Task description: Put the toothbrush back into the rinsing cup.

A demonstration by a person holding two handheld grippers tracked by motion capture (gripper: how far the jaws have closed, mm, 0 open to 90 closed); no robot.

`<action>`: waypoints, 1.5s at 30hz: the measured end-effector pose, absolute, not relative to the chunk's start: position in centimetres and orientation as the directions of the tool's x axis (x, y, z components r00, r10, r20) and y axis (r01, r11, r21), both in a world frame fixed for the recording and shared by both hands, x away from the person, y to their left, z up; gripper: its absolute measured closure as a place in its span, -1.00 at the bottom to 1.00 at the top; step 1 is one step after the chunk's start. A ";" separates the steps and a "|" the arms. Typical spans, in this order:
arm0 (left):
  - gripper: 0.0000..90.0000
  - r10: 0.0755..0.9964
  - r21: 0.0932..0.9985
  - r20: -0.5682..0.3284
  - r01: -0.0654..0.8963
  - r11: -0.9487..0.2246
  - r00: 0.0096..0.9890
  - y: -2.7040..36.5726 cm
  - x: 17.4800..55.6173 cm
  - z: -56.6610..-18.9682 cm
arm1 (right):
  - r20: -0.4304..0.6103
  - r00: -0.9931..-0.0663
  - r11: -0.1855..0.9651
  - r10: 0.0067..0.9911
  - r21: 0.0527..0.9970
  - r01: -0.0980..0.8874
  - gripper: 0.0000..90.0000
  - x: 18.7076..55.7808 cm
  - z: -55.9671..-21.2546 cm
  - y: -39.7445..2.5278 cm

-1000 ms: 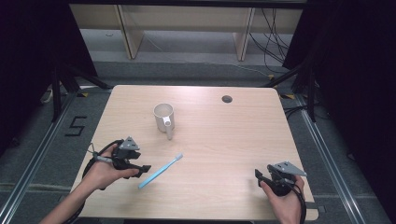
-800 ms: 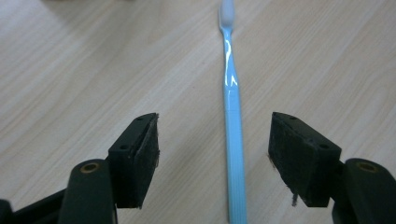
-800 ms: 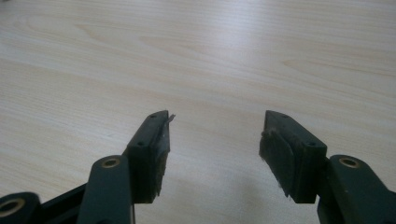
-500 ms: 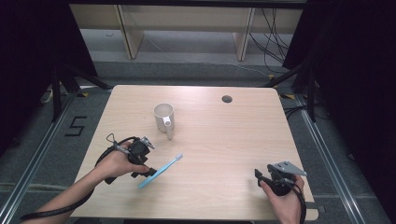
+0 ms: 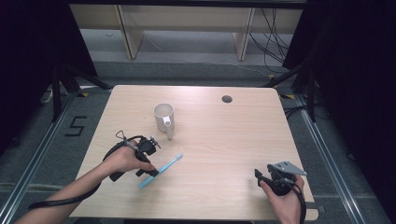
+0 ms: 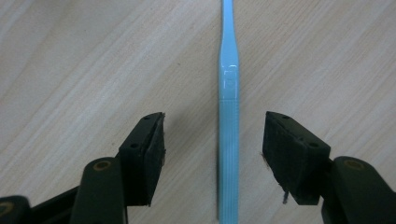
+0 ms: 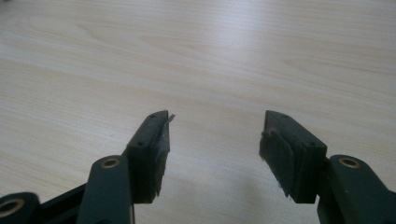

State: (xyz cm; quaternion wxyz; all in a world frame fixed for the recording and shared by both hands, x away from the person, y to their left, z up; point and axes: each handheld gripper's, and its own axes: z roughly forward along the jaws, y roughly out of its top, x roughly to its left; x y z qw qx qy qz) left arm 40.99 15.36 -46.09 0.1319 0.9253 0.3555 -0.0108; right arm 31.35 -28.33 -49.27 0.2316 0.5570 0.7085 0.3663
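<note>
Because the thin, light blue plastic toothbrush (image 6: 228, 116) lies flat on the pale wooden surface (image 5: 233, 140), it could be hard to pick up. The left tongs (image 6: 212, 140) are open, with one jaw on each side of the handle, and they are not touching it yet. The handle sits a bit nearer the jaw on the right in the left gripper view. So when the tongs close, that jaw may hit first and push the toothbrush sideways. It might spin or slide out. The handle is smooth and skinny, so it may also slip if the tongs stay too high above the wood.

In the high view the toothbrush (image 5: 161, 171) lies near the front left of the surface, with its brush end pointing toward the white mug with a handle (image 5: 164, 117). The mug is near, so a quick swing could bump it.

The right tongs (image 7: 212, 140) are open too and hold nothing. They wait over bare wood, well apart from the toothbrush.
</note>
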 end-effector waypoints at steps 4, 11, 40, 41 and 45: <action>-0.11 0.649 0.208 -0.087 0.651 -0.730 0.755 14.7 41.3 -46.3 | 0.074 -0.270 0.120 0.960 0.761 0.637 -0.05 31.2 -49.1 -28.2; 0.02 0.636 0.201 -0.089 0.640 -0.742 0.766 13.9 41.3 -46.5 | 0.079 -0.265 0.113 0.961 0.762 0.638 -0.06 31.2 -49.1 -28.3; 0.35 0.571 0.129 -0.045 0.572 -0.810 0.820 11.7 41.3 -47.4 | 0.052 -0.291 0.146 0.955 0.772 0.619 -0.07 31.3 -48.9 -28.3; 0.36 0.569 0.123 -0.046 0.570 -0.812 0.821 11.7 41.3 -47.4 | 0.050 -0.293 0.148 0.955 0.775 0.615 -0.07 31.3 -48.9 -28.3; 0.38 0.569 0.124 -0.037 0.568 -0.813 0.822 11.5 41.3 -47.6 | 0.050 -0.295 0.150 0.954 0.773 0.616 -0.07 31.3 -48.9 -28.2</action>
